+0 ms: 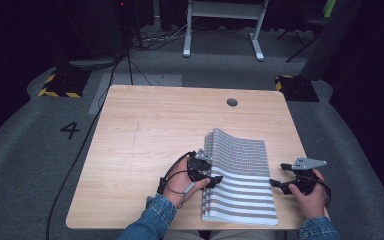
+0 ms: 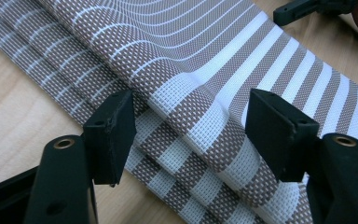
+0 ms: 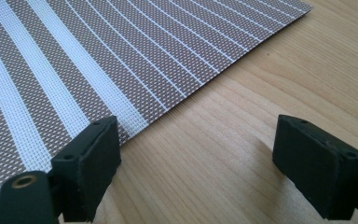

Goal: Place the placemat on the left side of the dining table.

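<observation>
Nearest edge: two black jaws of the left gripper (image 2: pixel 191 135) are seen standing wide apart, astride the folded edge of the striped mat (image 2: pixel 205 93), with no pad pressing on it.
Mat, place: a woven brown-and-white striped mat (image 1: pixel 240 175) is laid folded on the near right part of the table (image 1: pixel 145 125), well short of the round hole (image 1: pixel 232 102) in the tabletop.
Mat, handling: it is judged light, springy and half stiff; the layers bow up instead of lying flat, and the mesh weave is likely to give the pads a fair hold.
Mat, layers: several stacked folds are seen stepped along the left edge, so one layer is judged hard to take alone.
Mat, hold: the rounded fold between the left jaws is judged the best place to pinch; the flat right edge (image 3: pixel 177 100) lies tight on the wood and offers little to get under.
Left gripper, place: it is held at the mat's left edge (image 1: pixel 207 175).
Right gripper: its jaws (image 3: pixel 196 154) are spread wide over bare wood just beside the mat's right edge (image 1: pixel 287 181), with nothing between them.
Hidden: the count of layers and whatever lies under the mat cannot be made out.
Cut off: the forearms are cropped below the denim sleeves (image 1: pixel 155 215).
</observation>
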`<action>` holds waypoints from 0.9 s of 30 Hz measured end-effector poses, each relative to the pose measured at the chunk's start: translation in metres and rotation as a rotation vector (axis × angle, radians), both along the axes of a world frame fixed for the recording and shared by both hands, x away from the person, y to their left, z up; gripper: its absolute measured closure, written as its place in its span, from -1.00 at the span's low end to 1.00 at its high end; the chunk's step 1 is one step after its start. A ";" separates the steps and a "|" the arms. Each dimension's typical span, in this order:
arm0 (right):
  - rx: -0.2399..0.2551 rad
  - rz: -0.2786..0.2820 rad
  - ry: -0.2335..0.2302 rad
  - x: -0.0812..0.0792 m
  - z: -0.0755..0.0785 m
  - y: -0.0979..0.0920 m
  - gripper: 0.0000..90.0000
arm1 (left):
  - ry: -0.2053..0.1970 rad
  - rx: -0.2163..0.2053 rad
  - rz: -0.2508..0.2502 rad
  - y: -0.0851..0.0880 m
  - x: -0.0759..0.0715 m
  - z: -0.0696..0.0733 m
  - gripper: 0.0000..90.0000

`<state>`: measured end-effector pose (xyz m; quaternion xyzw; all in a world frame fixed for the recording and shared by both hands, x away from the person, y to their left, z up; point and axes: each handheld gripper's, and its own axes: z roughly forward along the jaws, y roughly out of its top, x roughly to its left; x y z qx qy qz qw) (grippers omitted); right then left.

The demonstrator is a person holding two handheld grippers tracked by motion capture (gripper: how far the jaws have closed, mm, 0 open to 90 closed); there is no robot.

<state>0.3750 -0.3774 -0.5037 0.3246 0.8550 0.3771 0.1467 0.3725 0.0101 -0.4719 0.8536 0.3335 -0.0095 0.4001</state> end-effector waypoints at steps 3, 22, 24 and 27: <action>0.000 0.000 0.000 0.000 0.000 0.000 -0.66 | -0.010 0.000 -0.008 -0.003 -0.001 0.003 -0.22; 0.002 -0.006 -0.001 0.000 0.000 0.001 -0.66 | 0.018 0.003 0.002 -0.029 0.000 -0.004 0.85; 0.002 -0.006 -0.001 0.000 0.000 0.001 -0.66 | -0.002 -0.033 0.004 -0.027 -0.002 0.000 0.95; 0.002 -0.006 -0.001 0.000 0.000 0.001 -0.66 | -0.042 -0.051 -0.002 -0.025 -0.006 0.011 0.97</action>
